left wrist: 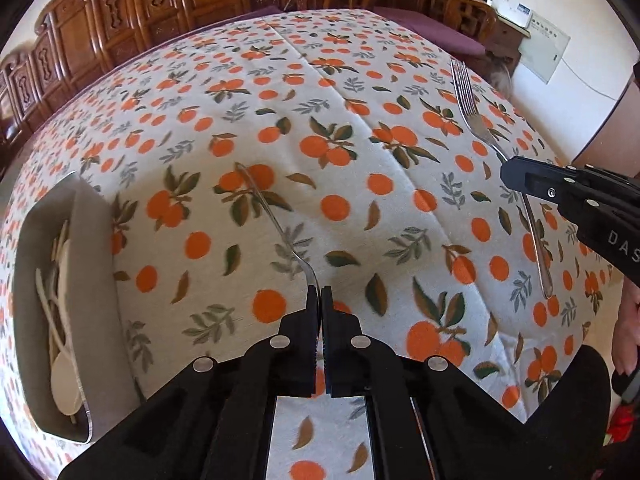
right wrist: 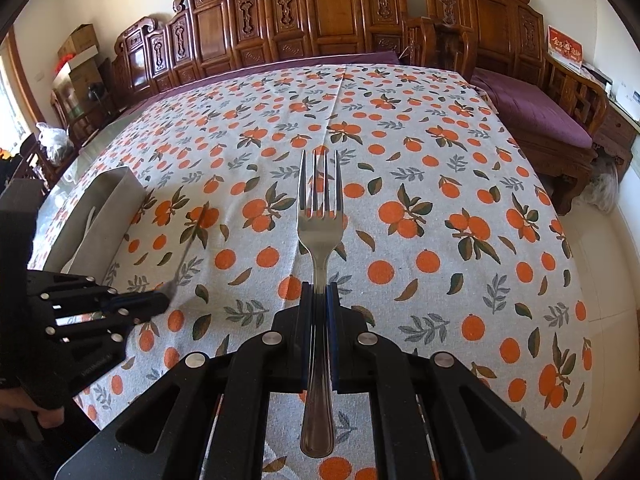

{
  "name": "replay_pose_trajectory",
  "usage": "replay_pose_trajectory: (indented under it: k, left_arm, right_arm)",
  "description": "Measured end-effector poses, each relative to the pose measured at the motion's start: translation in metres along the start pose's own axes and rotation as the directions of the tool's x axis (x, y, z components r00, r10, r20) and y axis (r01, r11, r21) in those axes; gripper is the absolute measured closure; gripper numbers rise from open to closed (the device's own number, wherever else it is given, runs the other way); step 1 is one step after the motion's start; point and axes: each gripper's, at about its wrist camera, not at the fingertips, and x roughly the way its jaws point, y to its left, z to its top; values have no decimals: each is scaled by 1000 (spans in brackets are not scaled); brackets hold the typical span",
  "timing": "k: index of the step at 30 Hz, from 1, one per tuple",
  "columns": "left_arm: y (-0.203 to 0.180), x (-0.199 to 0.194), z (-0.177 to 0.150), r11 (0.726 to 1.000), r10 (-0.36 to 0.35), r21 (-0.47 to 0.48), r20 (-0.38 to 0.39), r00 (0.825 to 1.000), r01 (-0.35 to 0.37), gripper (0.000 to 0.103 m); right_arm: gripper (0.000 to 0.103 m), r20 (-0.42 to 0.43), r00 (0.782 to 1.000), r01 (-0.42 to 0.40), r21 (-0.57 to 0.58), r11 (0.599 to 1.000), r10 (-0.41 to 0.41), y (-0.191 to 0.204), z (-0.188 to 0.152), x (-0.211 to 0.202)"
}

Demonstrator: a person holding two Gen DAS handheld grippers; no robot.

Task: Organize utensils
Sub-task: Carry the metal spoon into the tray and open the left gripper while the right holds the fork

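1. Carved dark-wood chairs [right wrist: 320, 20] line the far edge of the tabletop [right wrist: 400, 160]; a bench w/ a purple cushion [right wrist: 540, 108] sits off its right edge, cardboard boxes [right wrist: 78, 52] stacked past the far left corner.
2. Tabletop is covered w/ a white cloth printed w/ oranges & leaves, a fold crease running from near edge to far edge.
3. Grey tray [left wrist: 86, 280] lies along the left edge; pale wooden spoons [left wrist: 64, 368] lie inside it.
4. Left tool [left wrist: 321, 294] points steeply down at the cloth, approx. mid tabletop, jaws together & clamped on the end of a thin metal utensil [left wrist: 272, 216]. From the left wrist cam it shows edge-on, so can't tell its type. Its far end stretches away toward the far edge, over the cloth; whether it touches the cloth I can't tell.
5. Right tool [right wrist: 320, 294] is angled down, nearer the right edge, jaws pressed on the neck of a steel fork [right wrist: 320, 232].
6. Fork is shiny, four tines, pointing at the far edge; its handle runs back between the fingers toward the cam. It's held above the cloth, not lying on it.
7. The two tools are well apart, left one nearer the tray. A person's hand [right wrist: 48, 416] grips the left tool's body at the near left.
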Motion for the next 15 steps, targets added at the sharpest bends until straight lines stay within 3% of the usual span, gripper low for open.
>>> replay_pose_trajectory:
  k: [15]
  left_arm:
    - [55,-76,-14,999,-22,-25,117,993,26,102]
  right_arm:
    - [95,25,997,-65,-82,995,67,55,7,-11]
